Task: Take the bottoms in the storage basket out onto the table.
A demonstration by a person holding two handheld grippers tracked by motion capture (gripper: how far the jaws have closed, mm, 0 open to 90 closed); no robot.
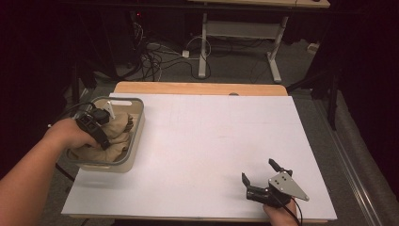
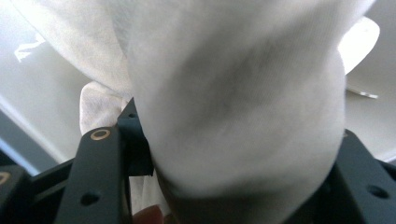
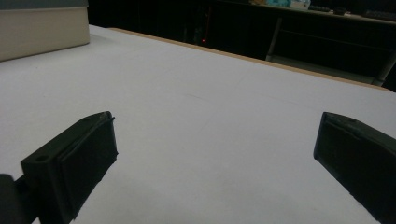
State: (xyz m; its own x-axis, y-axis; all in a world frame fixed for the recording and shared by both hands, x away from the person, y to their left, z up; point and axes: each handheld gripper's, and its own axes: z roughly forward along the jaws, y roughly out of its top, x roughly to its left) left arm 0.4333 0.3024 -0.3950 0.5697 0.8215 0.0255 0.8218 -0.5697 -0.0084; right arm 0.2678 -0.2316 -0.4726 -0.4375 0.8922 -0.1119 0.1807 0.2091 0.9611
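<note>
There's the bundle of beige cloth, piled inside a grey bin that sits at the table's left edge, about midway along it, and the cloth fills most of the bin's inside. The left gripper is down in that bin right on top of the pile, the person's left hand wrapped around it from the near-left side. In the left gripper view the cloth looks pale and soft, bulging thick between the two black jaws, which press against it on either side — a firm hold on a fat fold of fabric, with the bin's light inner wall behind. Over near the table's front right corner, the right gripper hovers low above the white table, its grey three-cornered plate on top, the right hand just coming in over the near edge. Its jaws stand wide apart, with bare white surface between them in the right gripper view, and the bin's side shows far off at the upper left. The two grippers are well apart.
</note>
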